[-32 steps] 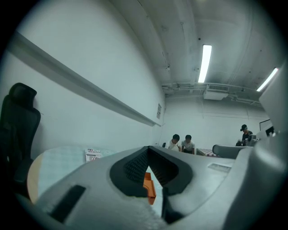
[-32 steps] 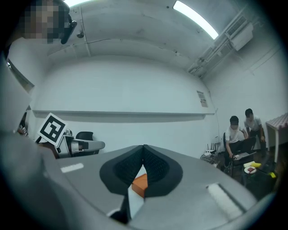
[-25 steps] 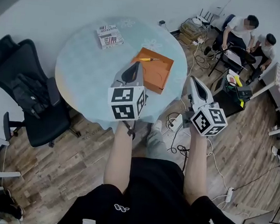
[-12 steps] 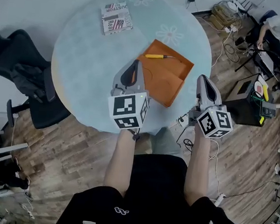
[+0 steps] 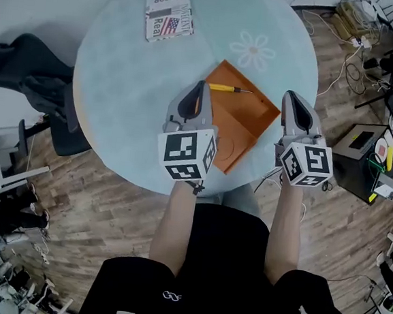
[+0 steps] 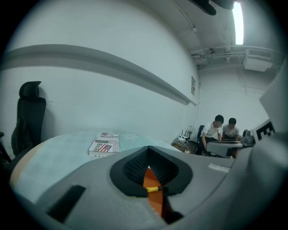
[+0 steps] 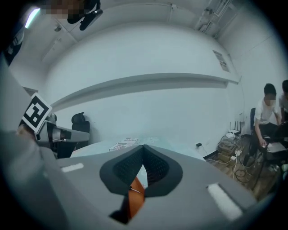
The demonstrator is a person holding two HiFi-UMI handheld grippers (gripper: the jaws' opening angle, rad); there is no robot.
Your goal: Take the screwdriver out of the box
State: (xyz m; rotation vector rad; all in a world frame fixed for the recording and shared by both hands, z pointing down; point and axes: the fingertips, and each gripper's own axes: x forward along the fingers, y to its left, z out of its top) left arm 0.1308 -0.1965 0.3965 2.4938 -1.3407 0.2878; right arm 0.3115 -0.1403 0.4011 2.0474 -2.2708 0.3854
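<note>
Head view is showing the screwdriver (image 5: pixel 231 89) lying along the orange box's (image 5: pixel 246 122) far wall. I am holding my left gripper (image 5: pixel 201 86) and right gripper (image 5: pixel 292 97) clenched, both empty. I am judging it best to spread one gripper's jaws first, then straddle the yellow handle squarely.

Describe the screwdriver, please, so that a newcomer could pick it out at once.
On the round pale-blue table sits a shallow open orange cardboard box. Near its far edge lies the yellow-handled screwdriver with a thin metal shaft. It is the only yellow thing on the table.
</note>
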